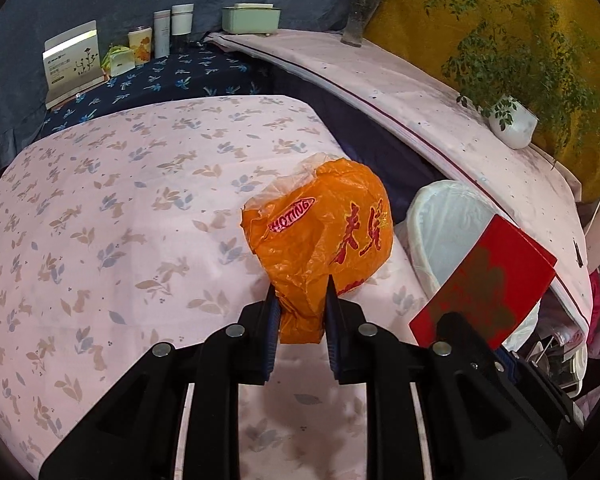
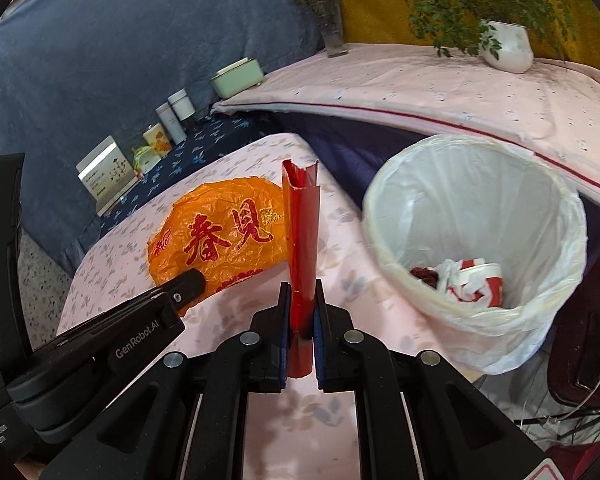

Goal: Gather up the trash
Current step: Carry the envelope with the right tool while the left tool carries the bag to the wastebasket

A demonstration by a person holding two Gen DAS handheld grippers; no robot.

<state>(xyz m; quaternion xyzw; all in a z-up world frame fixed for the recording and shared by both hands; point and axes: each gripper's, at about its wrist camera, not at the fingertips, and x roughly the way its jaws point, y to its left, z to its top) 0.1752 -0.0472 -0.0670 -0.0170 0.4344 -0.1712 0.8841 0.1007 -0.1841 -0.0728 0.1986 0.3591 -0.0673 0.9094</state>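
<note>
An orange plastic bag [image 1: 320, 236] with red characters, crumpled and puffed, fills the middle of the left wrist view. A flat red packet [image 2: 302, 248] stands edge-on at centre of the right view, beside the white-lined bin [image 2: 476, 216] at right, which holds scraps.

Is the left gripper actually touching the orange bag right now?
Touching. In the left wrist view, the left gripper has both fingers pressed into the orange bag, pinching its crumpled lower end.

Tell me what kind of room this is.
Likely a home bedroom or living space: fabric-covered surfaces with a floral sheet, skincare bottles on a side surface, potted plant, and a lined waste bin beside the bed.
</note>
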